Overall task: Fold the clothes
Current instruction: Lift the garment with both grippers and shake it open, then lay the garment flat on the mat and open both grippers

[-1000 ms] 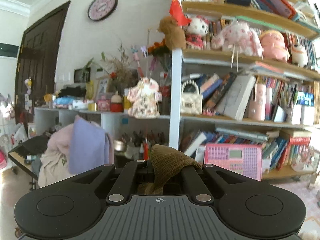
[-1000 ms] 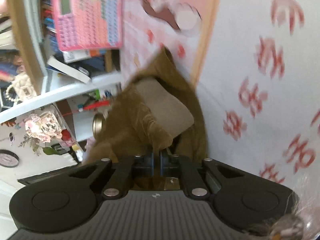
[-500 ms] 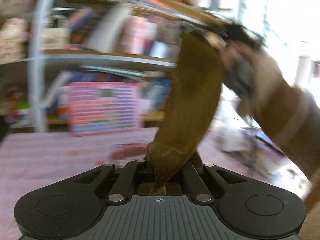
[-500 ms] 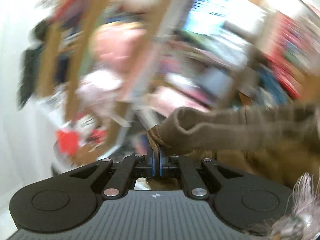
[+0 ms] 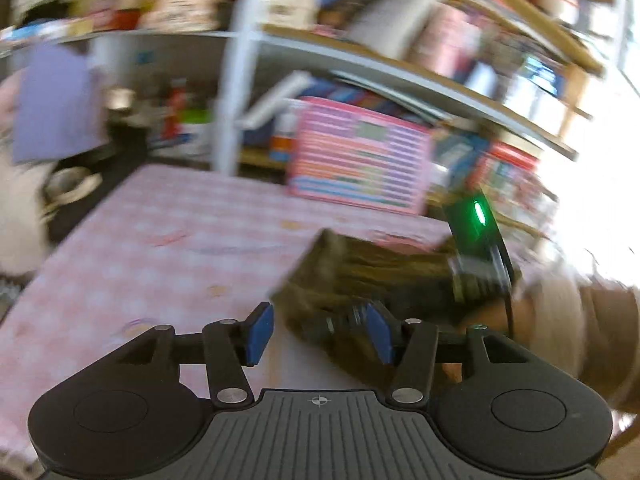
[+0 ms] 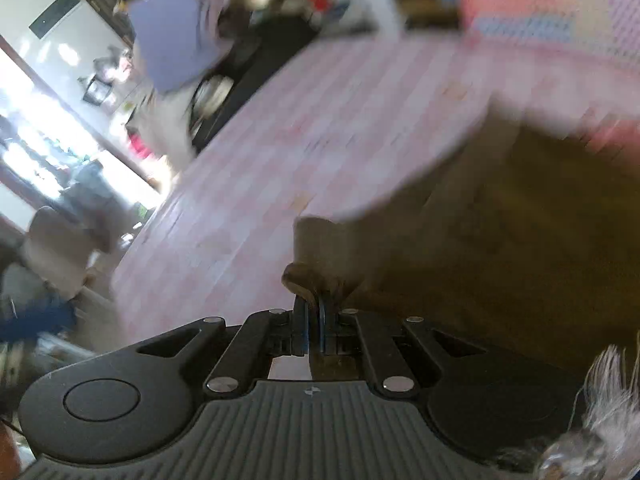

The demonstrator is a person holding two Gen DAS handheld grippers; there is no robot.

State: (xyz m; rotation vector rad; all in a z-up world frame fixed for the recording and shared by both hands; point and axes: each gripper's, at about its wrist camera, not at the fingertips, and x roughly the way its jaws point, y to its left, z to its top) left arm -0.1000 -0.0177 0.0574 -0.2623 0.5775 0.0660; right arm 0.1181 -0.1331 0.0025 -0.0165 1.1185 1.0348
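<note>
Left wrist view: left gripper (image 5: 318, 330) jaws have just been opening, pads clear of the brown garment (image 5: 372, 280) ahead on the pink cloth (image 5: 160, 240). Right gripper (image 6: 314, 326) stays clamped on a garment edge. Risk: one-sided pull drags the freed corner, skewing the fold.

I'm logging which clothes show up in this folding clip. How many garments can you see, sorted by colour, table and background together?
Brown garment, on the pink checked tablecloth, its edge pinched in the right gripper: 1
Lavender garment, in the blurred pile beyond the table: 1
Pale whitish garment, under the lavender one, too blurred to tell more: 1
Total: 3
</note>
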